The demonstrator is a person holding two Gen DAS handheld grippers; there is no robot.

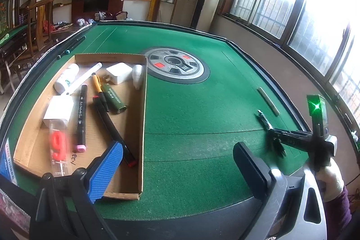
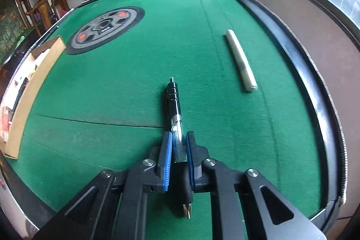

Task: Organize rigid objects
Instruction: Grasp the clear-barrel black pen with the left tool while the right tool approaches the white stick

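My right gripper (image 2: 178, 138) is shut on a black pen with a clear barrel (image 2: 173, 96). The pen lies along the green felt, its cap end pointing away and its tip showing under the jaws. In the left wrist view the same gripper (image 1: 274, 134) grips the pen (image 1: 263, 118) at the right of the table. A white stick (image 2: 240, 60) (image 1: 268, 100) lies on the felt just beyond, to the right of the pen. My left gripper (image 1: 180, 170) is open with nothing between its fingers, over the near right corner of a cardboard tray (image 1: 144, 118).
The tray (image 2: 33, 73) holds several items, among them black markers (image 1: 81, 114), a white charger (image 1: 119, 72), a green cylinder (image 1: 113, 98) and a red number candle (image 1: 58, 145). A round panel (image 1: 177, 65) sits at the table's centre. A raised black rim (image 2: 299, 73) runs along the right.
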